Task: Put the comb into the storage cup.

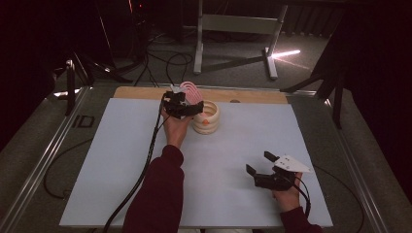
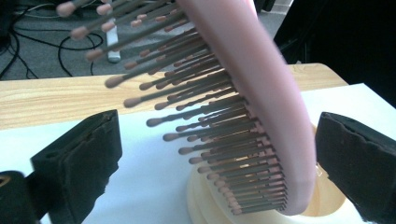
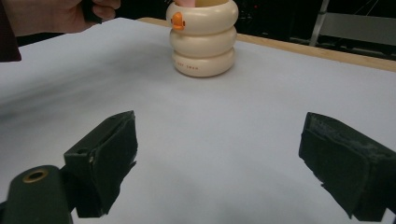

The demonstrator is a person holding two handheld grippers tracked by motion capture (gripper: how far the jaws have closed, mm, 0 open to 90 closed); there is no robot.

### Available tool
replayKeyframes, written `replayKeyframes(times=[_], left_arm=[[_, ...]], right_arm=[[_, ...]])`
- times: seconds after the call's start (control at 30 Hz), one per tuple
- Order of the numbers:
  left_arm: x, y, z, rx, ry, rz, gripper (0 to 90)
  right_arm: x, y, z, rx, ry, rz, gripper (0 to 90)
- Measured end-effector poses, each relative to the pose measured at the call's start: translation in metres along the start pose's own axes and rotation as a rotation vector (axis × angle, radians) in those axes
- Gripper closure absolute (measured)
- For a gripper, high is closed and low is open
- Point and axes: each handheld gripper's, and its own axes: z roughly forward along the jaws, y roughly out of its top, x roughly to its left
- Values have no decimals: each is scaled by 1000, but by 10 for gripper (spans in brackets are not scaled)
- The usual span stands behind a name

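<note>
Hairbrush [image 2: 275, 107]: I see a pink body, brown bristles with pale pink tips.
Ringed holder [image 3: 203, 39]: cream, with a small orange knob.
Table sheet [image 1: 121, 160]: plain white.
Table edge [image 1: 145, 92]: light wood grain.
Sleeve [image 1: 158, 194]: dark maroon.
My gripper jaws: black.

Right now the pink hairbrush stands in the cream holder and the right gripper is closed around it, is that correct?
Not quite: the left gripper, not the right, frames the pink hairbrush in the cream holder, jaws open, as the left gripper view shows.
</note>
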Motion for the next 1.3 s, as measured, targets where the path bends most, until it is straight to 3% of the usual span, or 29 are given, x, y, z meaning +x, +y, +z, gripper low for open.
replayKeyframes(times=[0.5, 1.03, 1.3], left_arm=[[1, 1, -4, -10, 11, 30, 0], [8, 3, -17, -42, -4, 25, 0], [6, 7, -25, -57, -4, 58, 0]], right_arm=[[0, 0, 0, 3, 3, 2, 116], [0, 0, 1, 1, 6, 0, 116], [1, 0, 1, -1, 5, 0, 116]])
